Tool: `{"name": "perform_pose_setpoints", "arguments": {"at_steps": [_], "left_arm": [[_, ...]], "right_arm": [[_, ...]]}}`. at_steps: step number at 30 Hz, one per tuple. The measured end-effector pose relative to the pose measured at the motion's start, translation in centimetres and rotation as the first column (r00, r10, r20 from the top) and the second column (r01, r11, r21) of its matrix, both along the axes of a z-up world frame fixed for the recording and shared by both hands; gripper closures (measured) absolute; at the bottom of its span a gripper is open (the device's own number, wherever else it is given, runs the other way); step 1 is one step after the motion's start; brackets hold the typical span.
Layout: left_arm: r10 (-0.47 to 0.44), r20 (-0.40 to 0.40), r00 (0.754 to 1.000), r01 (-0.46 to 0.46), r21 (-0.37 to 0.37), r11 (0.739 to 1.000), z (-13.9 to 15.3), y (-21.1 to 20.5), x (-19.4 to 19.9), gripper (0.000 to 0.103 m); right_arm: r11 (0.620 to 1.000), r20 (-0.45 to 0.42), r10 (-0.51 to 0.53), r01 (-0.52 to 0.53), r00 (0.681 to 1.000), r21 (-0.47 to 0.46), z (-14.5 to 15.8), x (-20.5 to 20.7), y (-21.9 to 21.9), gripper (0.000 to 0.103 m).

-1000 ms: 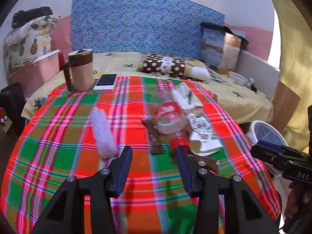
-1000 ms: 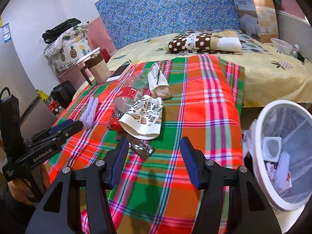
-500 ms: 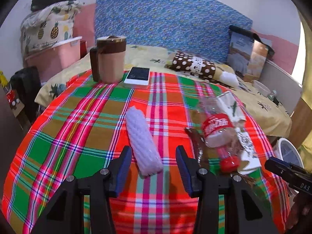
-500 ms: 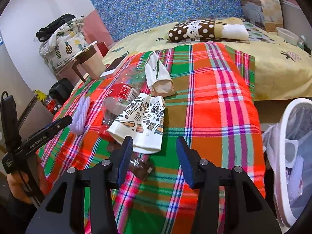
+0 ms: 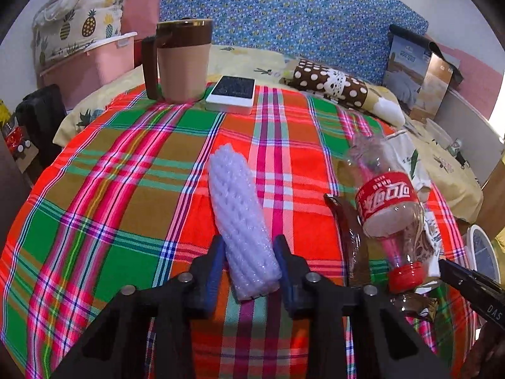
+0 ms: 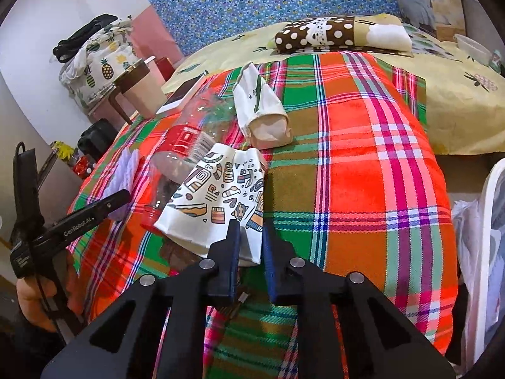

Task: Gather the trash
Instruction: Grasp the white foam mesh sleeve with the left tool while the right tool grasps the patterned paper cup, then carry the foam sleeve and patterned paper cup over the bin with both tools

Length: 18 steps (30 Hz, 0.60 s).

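Both grippers have just been closing onto litter. Left wrist view: the left gripper (image 5: 249, 260) has come forward over the plaid cloth, and its narrowed blue fingers (image 5: 215, 265) now pinch the near end of the white bubble-wrap roll (image 5: 240, 218); the crushed clear plastic bottle with red label (image 5: 389, 214) and a brown wrapper (image 5: 350, 237) lie to their right. Right wrist view: the right gripper (image 6: 249, 246) is nearly shut on the near edge of the patterned white paper bag (image 6: 221, 202); a plain crumpled paper bag (image 6: 262, 110) lies beyond, the white bin (image 6: 487, 252) to the right. Nothing is lifted yet, so most collecting remains.
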<state>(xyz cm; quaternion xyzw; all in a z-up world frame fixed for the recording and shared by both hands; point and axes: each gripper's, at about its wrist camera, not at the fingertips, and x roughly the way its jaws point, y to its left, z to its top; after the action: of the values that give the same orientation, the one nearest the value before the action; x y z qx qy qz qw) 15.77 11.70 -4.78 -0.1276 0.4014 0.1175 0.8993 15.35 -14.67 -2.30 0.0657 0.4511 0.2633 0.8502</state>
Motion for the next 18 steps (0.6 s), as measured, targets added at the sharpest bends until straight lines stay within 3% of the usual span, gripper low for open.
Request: {"name": "perform_pose_setpoints", "arguments": {"at_steps": [6, 18], "left_arm": [[-0.025, 0.022, 0.999, 0.025, 0.003, 1.0, 0.5, -0.6, -1.0, 0.079], [-0.102, 0.101, 0.99, 0.102, 0.003, 0.995, 3.4, -3.5, -4.3, 0.08]], "right_arm": [[1.0, 0.038, -0.019, 0.019, 0.999, -0.003, 0.9, -0.8, -0.7, 0.094], [0.997, 0.091, -0.079, 0.08, 0.993, -0.009, 2.2, -2.1, -3.1, 0.095]]}}
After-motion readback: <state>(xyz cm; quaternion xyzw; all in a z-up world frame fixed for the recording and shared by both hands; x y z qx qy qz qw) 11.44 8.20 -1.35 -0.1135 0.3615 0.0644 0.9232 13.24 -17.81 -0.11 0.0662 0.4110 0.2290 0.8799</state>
